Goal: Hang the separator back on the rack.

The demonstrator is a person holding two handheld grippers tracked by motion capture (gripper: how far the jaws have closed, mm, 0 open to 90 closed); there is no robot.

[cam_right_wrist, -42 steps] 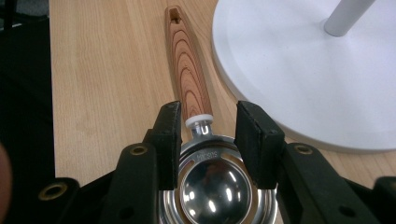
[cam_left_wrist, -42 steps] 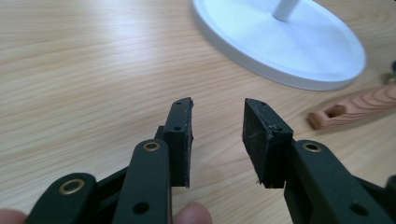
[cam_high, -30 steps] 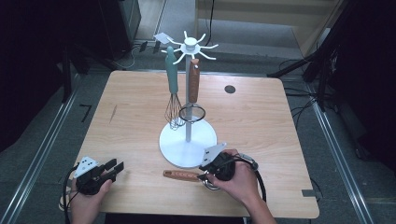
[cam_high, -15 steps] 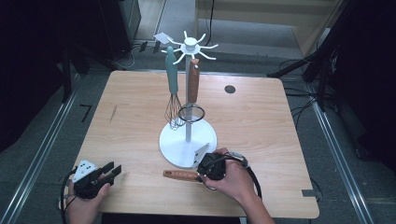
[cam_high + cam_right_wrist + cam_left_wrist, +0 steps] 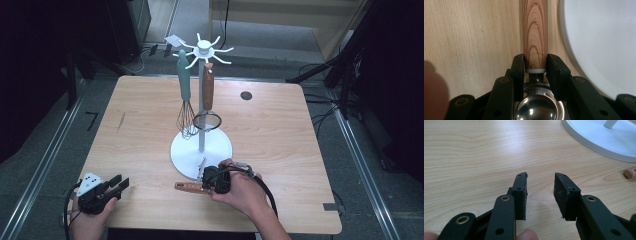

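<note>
A utensil with a wooden handle point(image 5: 187, 187) lies on the table in front of the white stand's round base point(image 5: 200, 150). My right gripper point(image 5: 206, 180) is shut on that wooden handle point(image 5: 535, 30) close to the utensil's steel head point(image 5: 536, 107), one pad pressing each side. The stand base point(image 5: 599, 45) lies just beside the handle. My left gripper point(image 5: 117, 184) rests at the front left of the table, open point(image 5: 540, 182) with bare wood between its jaws. The stand base point(image 5: 599, 137) and the handle's end point(image 5: 630, 173) lie farther off in the left gripper view.
A teal-handled whisk point(image 5: 186, 117) and a wooden-handled round strainer point(image 5: 207, 90) hang from the stand's hooks. A dark round hole point(image 5: 245, 95) sits near the table's far right. Cables trail off the front edge.
My right hand has slid to the left along the table's front, bringing its jaws onto the wooden handle. The left hand has stayed where it was.
</note>
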